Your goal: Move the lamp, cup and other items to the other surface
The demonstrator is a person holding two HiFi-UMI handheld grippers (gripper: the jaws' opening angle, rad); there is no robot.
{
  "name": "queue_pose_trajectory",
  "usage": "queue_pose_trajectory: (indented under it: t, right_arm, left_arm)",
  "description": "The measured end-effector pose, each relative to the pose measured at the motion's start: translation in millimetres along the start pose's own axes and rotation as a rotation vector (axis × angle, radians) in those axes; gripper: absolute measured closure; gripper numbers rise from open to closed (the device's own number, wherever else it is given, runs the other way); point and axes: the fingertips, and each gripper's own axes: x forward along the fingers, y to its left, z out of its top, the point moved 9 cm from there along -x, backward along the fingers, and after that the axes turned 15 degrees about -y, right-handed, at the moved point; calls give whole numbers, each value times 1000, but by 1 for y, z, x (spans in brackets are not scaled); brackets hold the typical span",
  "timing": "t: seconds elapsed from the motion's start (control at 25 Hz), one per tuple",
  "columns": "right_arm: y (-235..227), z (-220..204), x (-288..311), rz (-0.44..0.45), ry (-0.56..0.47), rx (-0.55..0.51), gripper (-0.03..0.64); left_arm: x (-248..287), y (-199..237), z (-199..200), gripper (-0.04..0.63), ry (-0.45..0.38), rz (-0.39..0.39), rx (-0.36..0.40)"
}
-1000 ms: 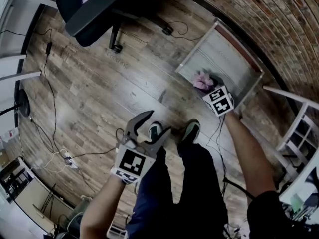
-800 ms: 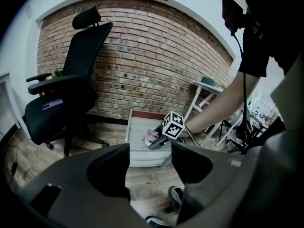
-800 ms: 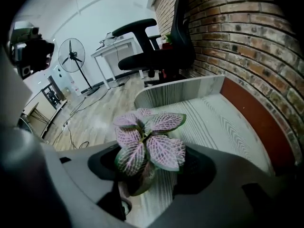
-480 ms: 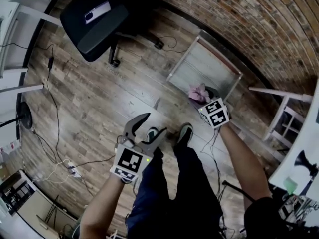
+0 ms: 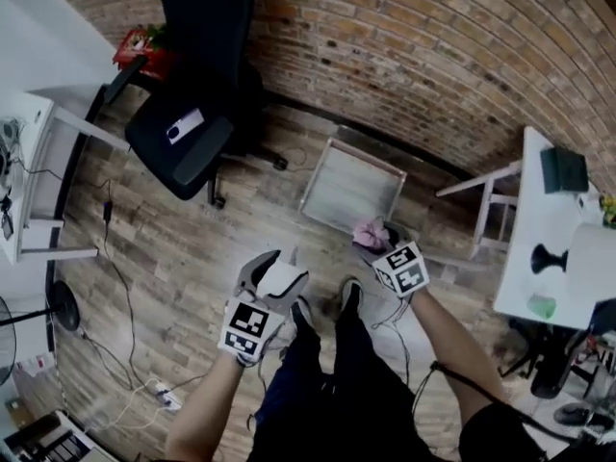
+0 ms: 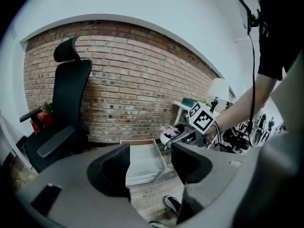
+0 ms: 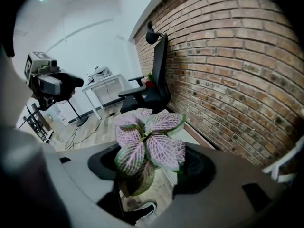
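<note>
Both grippers are higher than a second ago, and the head view has tipped up from the floor to take in the brick wall and a white worktop at the right. The plant, which hung over the near corner of the low white tray before, is now just near of that tray's near edge.

The right gripper is closed on this plant, a small one with pink-veined green leaves. Its pot is mostly hidden under the leaves, between the two jaws. The left gripper has its jaws wide apart with nothing between them; through the gap show the tray and a shoe. The tray lies on the wooden floor, close to the foot of the wall.

On the right worktop stand a black flared object and a small green thing, with a dark green box at the far end. A black office chair stands at the far left, and a white desk sits at the left edge. The person's legs and shoes are between the two grippers.
</note>
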Motion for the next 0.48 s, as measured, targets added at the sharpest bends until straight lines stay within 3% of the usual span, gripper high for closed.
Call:
queue_pose_trajectory:
  t: [0.2, 0.48]
  right_arm:
    - [-1, 15, -84, -162, -125, 56, 314]
    - [-5, 15, -208, -413, -147, 163, 314]
  left_arm:
    - [-18, -12, 35, 327, -61, -64, 61]
    - [-47, -25, 51, 327, -63, -142, 87]
